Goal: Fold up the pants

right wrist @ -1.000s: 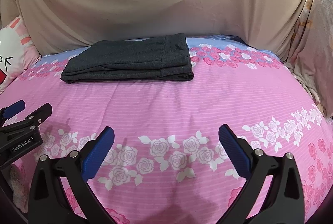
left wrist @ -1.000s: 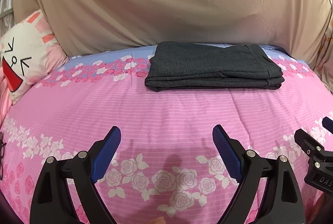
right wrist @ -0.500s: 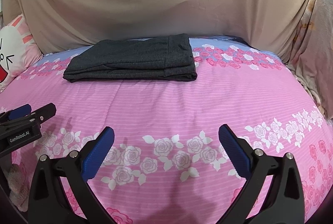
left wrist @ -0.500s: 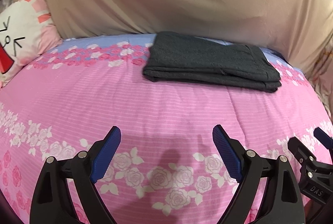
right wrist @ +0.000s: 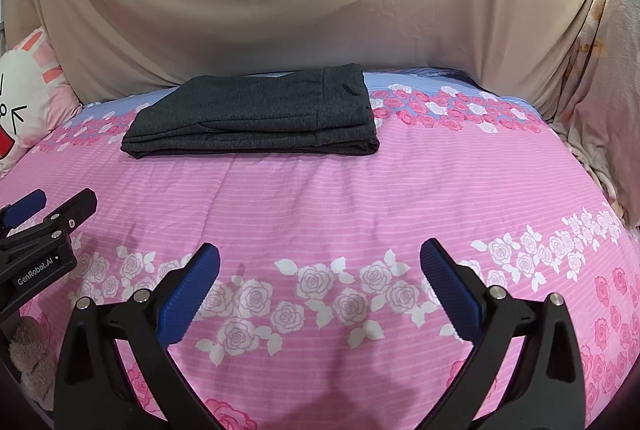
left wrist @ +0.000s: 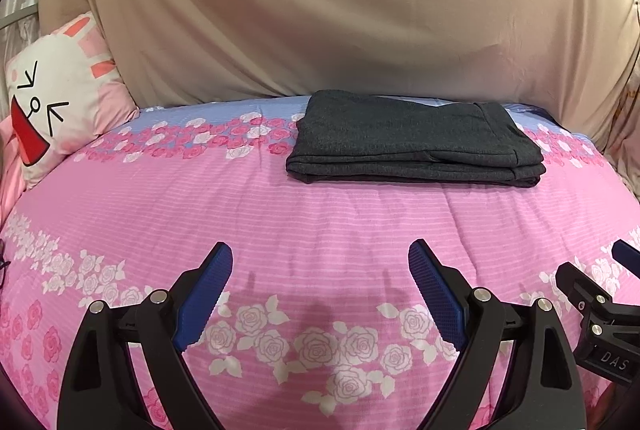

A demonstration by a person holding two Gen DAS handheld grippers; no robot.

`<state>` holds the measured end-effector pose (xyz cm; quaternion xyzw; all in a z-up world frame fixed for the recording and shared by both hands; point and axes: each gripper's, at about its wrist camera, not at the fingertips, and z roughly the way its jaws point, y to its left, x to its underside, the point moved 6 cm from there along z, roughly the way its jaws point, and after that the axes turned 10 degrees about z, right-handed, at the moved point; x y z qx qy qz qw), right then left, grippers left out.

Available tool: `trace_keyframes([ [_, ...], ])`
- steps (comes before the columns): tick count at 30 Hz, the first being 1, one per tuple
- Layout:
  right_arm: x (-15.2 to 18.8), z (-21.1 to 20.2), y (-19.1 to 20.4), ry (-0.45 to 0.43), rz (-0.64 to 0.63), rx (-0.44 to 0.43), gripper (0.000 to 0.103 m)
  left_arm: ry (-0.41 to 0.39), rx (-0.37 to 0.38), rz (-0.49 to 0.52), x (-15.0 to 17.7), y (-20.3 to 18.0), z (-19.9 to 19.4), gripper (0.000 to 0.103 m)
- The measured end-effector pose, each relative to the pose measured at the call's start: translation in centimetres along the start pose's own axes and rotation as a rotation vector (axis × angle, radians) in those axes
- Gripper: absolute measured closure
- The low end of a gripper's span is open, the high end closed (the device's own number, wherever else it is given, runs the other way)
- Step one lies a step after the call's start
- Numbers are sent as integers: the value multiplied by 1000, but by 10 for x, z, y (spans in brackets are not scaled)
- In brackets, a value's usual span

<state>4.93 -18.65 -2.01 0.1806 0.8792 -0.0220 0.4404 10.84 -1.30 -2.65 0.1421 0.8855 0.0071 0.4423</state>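
Note:
The dark grey pants (left wrist: 412, 140) lie folded in a flat rectangular stack at the far side of the pink floral bedspread (left wrist: 280, 214); they also show in the right wrist view (right wrist: 256, 118). My left gripper (left wrist: 320, 262) is open and empty, well short of the pants, above the bedspread. My right gripper (right wrist: 320, 258) is open and empty too, near the bed's front. Each gripper shows in the other's view, the right one (left wrist: 600, 290) at the right edge and the left one (right wrist: 44, 214) at the left edge.
A white and pink cartoon pillow (left wrist: 56, 102) leans at the far left. A beige sheet (left wrist: 320, 10) hangs behind the bed. Pale patterned cloth (right wrist: 592, 78) hangs at the right side. The bedspread (right wrist: 360, 198) lies flat between grippers and pants.
The left wrist view has swung back and levelled, so the pants sit further right in it. The right gripper has drifted slightly. Both grippers stay open and empty.

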Motion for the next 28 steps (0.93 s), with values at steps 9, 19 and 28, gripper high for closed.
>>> trace_keyframes([
  [9,1,-1,3,2,-4,-2,5,-9,9,28,-1,-6,-2,16],
  [19,1,-1,3,1,-5,-3,5,5,4,42,-2,-10,0,16],
  [28,1,-2,5,1,-4,-1,5,27,5,55,-1,-14,4,17],
])
